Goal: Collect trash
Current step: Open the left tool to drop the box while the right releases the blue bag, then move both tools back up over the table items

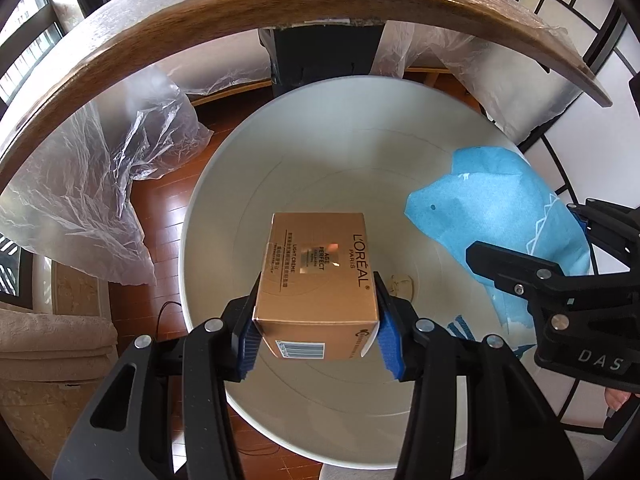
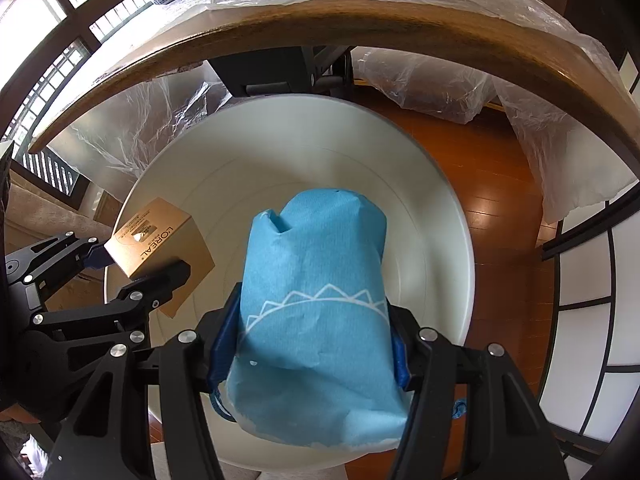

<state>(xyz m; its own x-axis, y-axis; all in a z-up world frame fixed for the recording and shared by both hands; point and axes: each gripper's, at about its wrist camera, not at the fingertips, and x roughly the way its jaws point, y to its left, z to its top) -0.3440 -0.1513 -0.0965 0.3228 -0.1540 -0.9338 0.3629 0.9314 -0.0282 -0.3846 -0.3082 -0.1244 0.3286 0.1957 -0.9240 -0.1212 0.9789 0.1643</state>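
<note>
In the left wrist view, crumpled clear plastic (image 1: 80,184) is seen at the left, draped from the curved wooden edge of a surface (image 1: 280,0) that spans the top of the frame. A red-brown wooden floor (image 1: 168,216) is shown beneath it. At centre, a white bin (image 1: 320,152) is viewed from above, with one small scrap (image 1: 402,282) lying on its bottom. A gold box (image 1: 318,284) printed "L'ORÉAL" is clamped between the blue pads of the left hand-held gripper (image 1: 318,340), directly above the bin's opening. At the right of the frame, a blue bag (image 1: 500,208) with a white line pattern is held above the bin's right rim by the right hand-held gripper (image 1: 576,236).

In the right wrist view, the left hand-held gripper (image 2: 132,268) is seen at the left, clenched on the box (image 2: 160,240) over the bin's (image 2: 440,208) left rim. At centre, the blue bag (image 2: 320,300) is gripped between the pads of the right hand-held gripper (image 2: 312,352) and hangs over the bin's opening. The floor (image 2: 500,200) and more clear plastic (image 2: 560,128) are shown at the right, under the surface's (image 2: 360,12) edge.
</note>
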